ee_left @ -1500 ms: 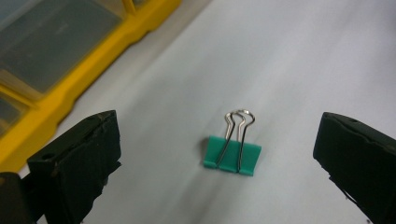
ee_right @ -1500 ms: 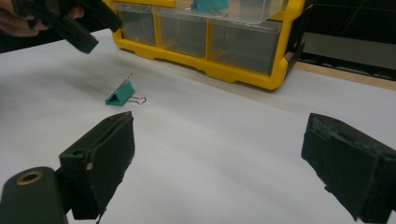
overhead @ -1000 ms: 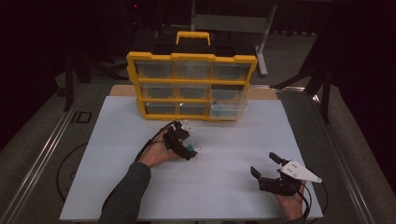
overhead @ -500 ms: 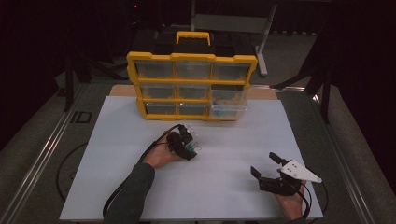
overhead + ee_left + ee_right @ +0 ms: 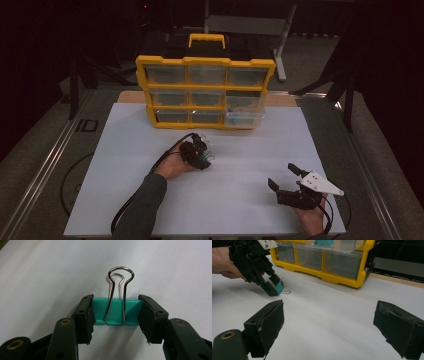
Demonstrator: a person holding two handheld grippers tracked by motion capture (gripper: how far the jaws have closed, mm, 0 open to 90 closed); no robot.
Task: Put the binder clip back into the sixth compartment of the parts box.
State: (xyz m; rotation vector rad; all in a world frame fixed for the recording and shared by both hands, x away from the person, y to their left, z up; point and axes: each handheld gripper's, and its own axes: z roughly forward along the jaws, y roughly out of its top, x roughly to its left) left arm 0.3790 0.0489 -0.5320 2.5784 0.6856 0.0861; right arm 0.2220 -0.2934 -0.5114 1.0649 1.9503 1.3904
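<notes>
The left gripper [image 5: 115,312] jaws just closed, clamping the teal binder clip [image 5: 115,311] between them.

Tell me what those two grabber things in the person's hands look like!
Both are black. The left gripper has two chunky black jaws with round brass-coloured rivets, and a black cable trails back along a dark grey-green sleeve. The right gripper has a pale grey three-cornered plate on top, with small dark dots on it. Its pads look rough and worn at the edges.

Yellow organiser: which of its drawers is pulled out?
The bottom-right drawer of the yellow organiser juts forward over the white sheet, teal clips inside; the others sit flush.
</notes>
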